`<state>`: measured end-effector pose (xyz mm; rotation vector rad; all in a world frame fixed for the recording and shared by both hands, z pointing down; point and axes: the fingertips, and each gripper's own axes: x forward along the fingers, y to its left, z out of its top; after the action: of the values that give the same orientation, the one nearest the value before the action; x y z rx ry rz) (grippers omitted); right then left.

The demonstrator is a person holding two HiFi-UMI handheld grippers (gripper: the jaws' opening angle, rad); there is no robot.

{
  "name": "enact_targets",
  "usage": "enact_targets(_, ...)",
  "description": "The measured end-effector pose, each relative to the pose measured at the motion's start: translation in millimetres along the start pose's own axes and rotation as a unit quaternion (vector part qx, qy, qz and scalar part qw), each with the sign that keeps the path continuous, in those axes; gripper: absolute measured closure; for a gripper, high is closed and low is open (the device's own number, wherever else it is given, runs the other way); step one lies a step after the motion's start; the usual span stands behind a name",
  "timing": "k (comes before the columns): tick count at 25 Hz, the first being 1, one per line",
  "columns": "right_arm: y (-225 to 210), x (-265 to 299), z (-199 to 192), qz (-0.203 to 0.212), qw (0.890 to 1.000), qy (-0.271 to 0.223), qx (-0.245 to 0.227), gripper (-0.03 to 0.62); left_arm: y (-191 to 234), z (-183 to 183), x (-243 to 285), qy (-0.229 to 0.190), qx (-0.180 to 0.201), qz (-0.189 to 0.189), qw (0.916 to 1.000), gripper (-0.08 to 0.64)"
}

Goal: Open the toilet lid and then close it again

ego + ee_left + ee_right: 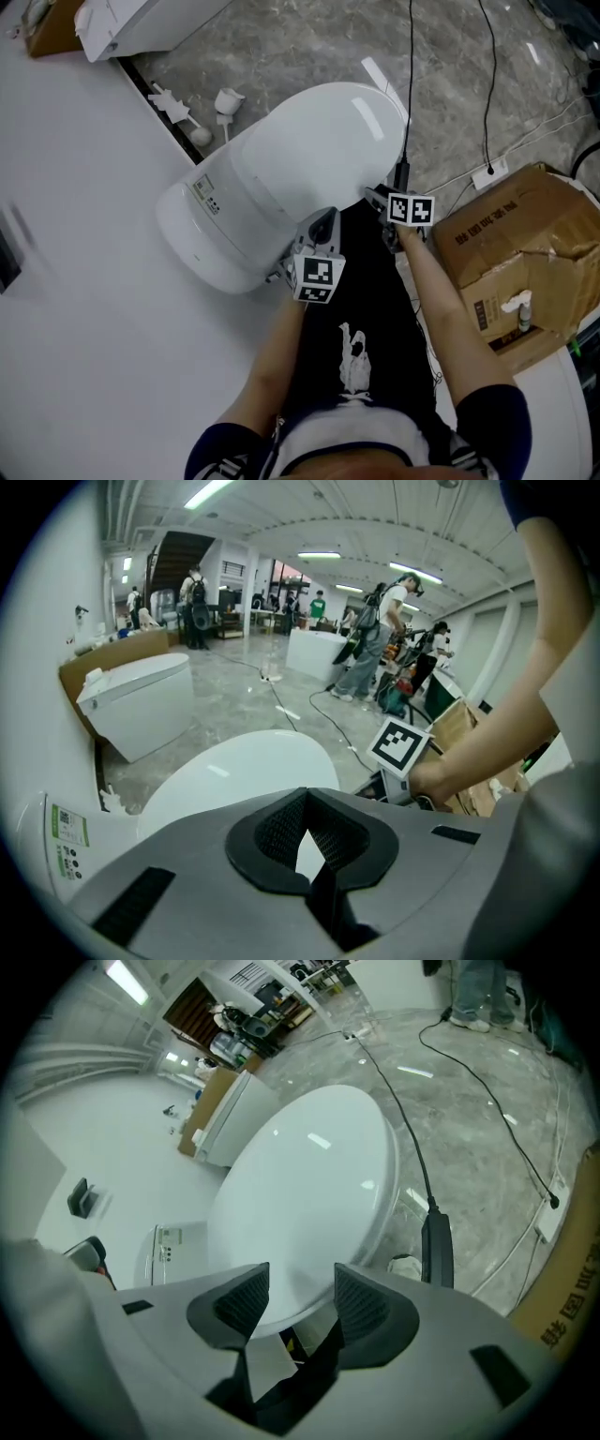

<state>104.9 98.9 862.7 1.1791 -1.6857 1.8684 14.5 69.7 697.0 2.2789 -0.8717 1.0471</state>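
The white toilet (281, 187) stands against the wall with its oval lid (323, 136) down. My right gripper (379, 198) is at the lid's right front edge. In the right gripper view its jaws (302, 1283) stand open, and the lid's near rim (309, 1176) shows in the gap without either pad pressing on it. My left gripper (323, 227) hovers at the lid's near side. Its tips (306, 797) meet, shut on nothing, with the lid (244, 771) just beyond them.
A torn cardboard box (525, 244) sits close on the right. Cables (487, 94) and a black plug (437, 1251) lie on the marble floor beside the bowl. A second toilet (136, 700) stands further off, with people (375, 639) in the background. The white wall (75, 234) is on the left.
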Motion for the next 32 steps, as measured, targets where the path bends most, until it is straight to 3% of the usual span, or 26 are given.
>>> enact_targets(10, -34, 8, 22, -0.010, 1.000, -0.010, 0.015, 0.411, -9, -18, 18, 0.037, 0.016, -0.018, 0.9990, 0.552)
enact_targets(13, -37, 8, 21, 0.010, 0.998, -0.025, 0.050, 0.411, -7, -21, 20, 0.043, 0.016, -0.019, 0.9988, 0.552)
enact_targets(17, -53, 7, 26, 0.004, 0.994, -0.048, 0.102, 0.407, -5, -23, 23, 0.049, 0.015, -0.021, 0.9985, 0.552)
enact_targets(22, -56, 7, 50, 0.041, 0.980, -0.091, 0.170, 0.407, -3, -23, 28, 0.051, 0.016, -0.023, 0.9983, 0.552)
enact_targets(24, -57, 8, 51, 0.031, 0.978, -0.089, 0.188, 0.421, -3, -23, 29, 0.055, 0.014, -0.023, 0.9981, 0.552)
enact_targets(32, -44, -7, 50, 0.005, 0.980, -0.104, 0.167, 0.443, -8, -18, 35, 0.057, 0.021, -0.035, 0.9975, 0.552)
